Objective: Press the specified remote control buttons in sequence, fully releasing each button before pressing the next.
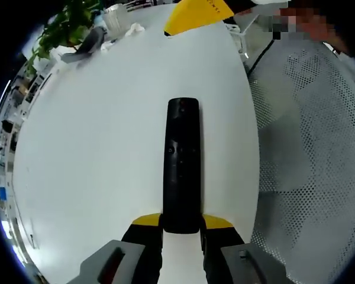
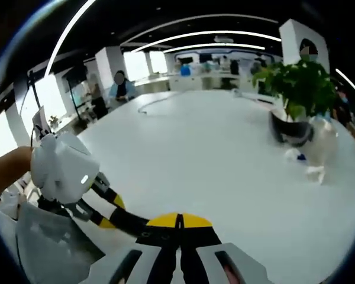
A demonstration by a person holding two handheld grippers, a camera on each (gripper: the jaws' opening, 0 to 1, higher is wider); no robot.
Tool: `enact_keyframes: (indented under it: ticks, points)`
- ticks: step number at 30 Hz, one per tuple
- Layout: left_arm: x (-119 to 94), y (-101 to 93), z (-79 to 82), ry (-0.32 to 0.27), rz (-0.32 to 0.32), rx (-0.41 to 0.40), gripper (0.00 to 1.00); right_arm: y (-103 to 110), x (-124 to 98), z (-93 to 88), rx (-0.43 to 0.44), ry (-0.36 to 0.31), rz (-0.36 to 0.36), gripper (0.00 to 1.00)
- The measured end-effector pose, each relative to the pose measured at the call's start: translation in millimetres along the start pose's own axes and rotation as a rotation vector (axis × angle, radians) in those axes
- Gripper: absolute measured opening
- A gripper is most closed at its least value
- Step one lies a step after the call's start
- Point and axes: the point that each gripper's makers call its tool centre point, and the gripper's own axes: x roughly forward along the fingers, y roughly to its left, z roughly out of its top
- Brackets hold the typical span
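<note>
Left gripper view: black remote point(image 1: 182, 163) lies lengthwise on white table point(image 1: 94, 154), near end clamped between left gripper point(image 1: 181, 228) jaws at 6 o'clock, far end toward 12.

Right gripper point(image 2: 178, 228) hangs above table, jaws pressed together, holding nothing; potted plant point(image 2: 299, 89) at 2 o'clock.

Advice: hold remote steady, bring closed tip straight down onto one button, lift fully clear before next.

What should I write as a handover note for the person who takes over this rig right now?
Left gripper: shut on the near end of the black remote, which lies lengthwise on the white table.
Right gripper: fingers closed together, holding nothing, above the table, pointing toward the potted plant.
Done: remote is held steady. Whether any button was pressed cannot be told.
Left: press the buttons one by one with the right gripper, releasing each.
</note>
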Motion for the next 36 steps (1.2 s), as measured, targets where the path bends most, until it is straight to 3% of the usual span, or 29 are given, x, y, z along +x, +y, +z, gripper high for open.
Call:
enact_keyframes:
  ticks: [3,6,10,13,16,36]
  points:
    - [-0.3,-3.9,0.0,-0.011,0.001,-0.001,0.23,-3.6,1.3,-5.9,0.01,-0.026,-0.026,0.0]
    - [0.3,-7.6,0.1,-0.027,0.002,-0.007,0.23,-1.8,5.1,-19.8,0.018,0.026,-0.018,0.0]
    - [0.1,-13.8,1.0,-0.044,0.002,-0.005,0.23,4.3,5.7,-15.7,-0.024,0.019,-0.008,0.0]
    - [0.6,-16.2,1.6,-0.051,-0.001,-0.003,0.23,10.7,8.9,-28.4,0.012,0.093,0.033,0.0]
    - [0.4,-18.5,2.2,-0.065,0.001,-0.02,0.24,8.0,12.5,-45.5,0.035,0.186,0.023,0.0]
    - [0.5,-35.9,4.7,-0.121,-0.004,-0.034,0.24,16.9,15.1,-75.8,0.092,0.345,0.073,0.0]
